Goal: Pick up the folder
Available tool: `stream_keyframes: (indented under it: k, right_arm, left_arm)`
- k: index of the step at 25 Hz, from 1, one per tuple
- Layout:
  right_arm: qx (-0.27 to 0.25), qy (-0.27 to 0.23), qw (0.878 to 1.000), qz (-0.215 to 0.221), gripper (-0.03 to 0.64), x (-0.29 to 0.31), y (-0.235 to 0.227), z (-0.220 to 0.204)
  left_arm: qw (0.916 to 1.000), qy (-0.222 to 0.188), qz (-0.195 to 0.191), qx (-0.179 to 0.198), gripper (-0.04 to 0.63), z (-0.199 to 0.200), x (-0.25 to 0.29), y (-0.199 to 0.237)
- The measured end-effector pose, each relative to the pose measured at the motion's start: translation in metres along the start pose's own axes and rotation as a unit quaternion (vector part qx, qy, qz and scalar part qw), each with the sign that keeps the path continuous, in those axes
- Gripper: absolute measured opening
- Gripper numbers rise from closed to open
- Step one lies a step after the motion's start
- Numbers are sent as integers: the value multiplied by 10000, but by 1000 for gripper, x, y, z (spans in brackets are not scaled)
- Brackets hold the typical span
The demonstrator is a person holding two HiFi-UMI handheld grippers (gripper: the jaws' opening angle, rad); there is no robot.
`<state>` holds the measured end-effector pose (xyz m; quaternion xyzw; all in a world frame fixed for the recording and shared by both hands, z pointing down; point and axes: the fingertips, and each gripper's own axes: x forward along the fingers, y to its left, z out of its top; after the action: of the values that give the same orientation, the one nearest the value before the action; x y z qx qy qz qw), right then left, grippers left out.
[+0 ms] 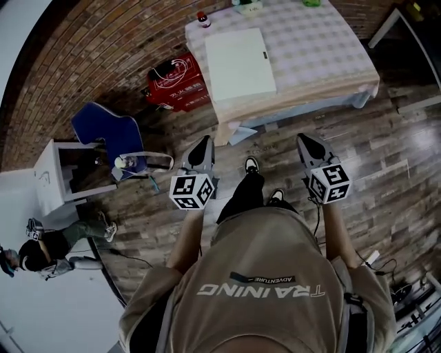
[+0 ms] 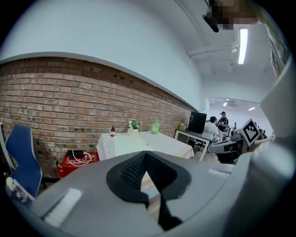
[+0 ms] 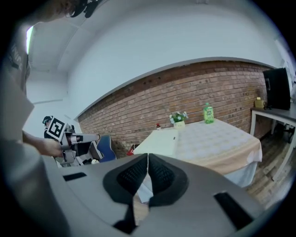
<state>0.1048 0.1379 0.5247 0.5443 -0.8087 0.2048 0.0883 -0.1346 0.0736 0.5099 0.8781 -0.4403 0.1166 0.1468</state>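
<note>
Head view, contents by size.

Table [image 1: 324, 48]: stood at the far side, under a pale checked cloth that hung over its edges. It was well apart from both claws, with bare wooden floor between.

Blue chair [image 1: 107, 131]: on the left, near the brick wall.

Red case [image 1: 176, 83]: on the floor, just beside the table's left end.

Folder [image 1: 239, 63]: white, rectangular and flat. It lay on the left part of the table with its near edge close to the table's near edge. A small dark mark showed on its right side. Judged light, thin and fairly stiff, though it would likely sag if held by one corner. The smooth cover looked slippery, and lying flush on cloth it offered no gap for a jaw. The best hold was judged to be the near edge, slid a little past the table's edge and pinched from above and below. A second pinch on the right side would keep it level.

Left claw [image 1: 201, 153]: jaws pressed together on nothing, pointed toward the table.

Right claw [image 1: 310, 148]: jaws likewise together and empty. Both would need opening before any hold.

Green bottle [image 3: 208, 113], flower pot [image 3: 178, 118] and red-capped bottle [image 1: 204, 18]: along the table's far edge, clear of the folder.
</note>
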Motion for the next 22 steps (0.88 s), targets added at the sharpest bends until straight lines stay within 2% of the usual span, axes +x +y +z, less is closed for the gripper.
stream_keyframes:
  k: [4,8,10,12,15,16,19,22]
  right_arm:
    - [-67,99,9997,-216,12,22,-12,29]
    - [93,-26,9991,-410,12,60,-15,61]
    - [117,-130,9987,-469,12,84,-20,80]
    - [114,-170,9989,-430,12,102,-20,95]
    - [35,-104,9988,-479,12,126,-23,105]
    - [38,-45,9987,-502,12,132,-25,105]
    - [70,256,9977,-621,12,143,-38,93]
    - [-47,358,9965,-753,12,156,-56,86]
  left_arm:
    - [9990,-84,-397,-176,6,16,55,4]
    - [9980,-115,-576,233,6,46,92,39]
    - [9980,-122,-578,216,6,55,111,62]
    - [9980,-75,-589,202,6,55,124,76]
    - [9960,70,-593,668,6,50,144,88]
    - [9955,125,-649,685,6,48,151,88]
    - [9952,269,-885,306,6,40,169,81]
    - [9943,416,-970,155,6,35,190,78]
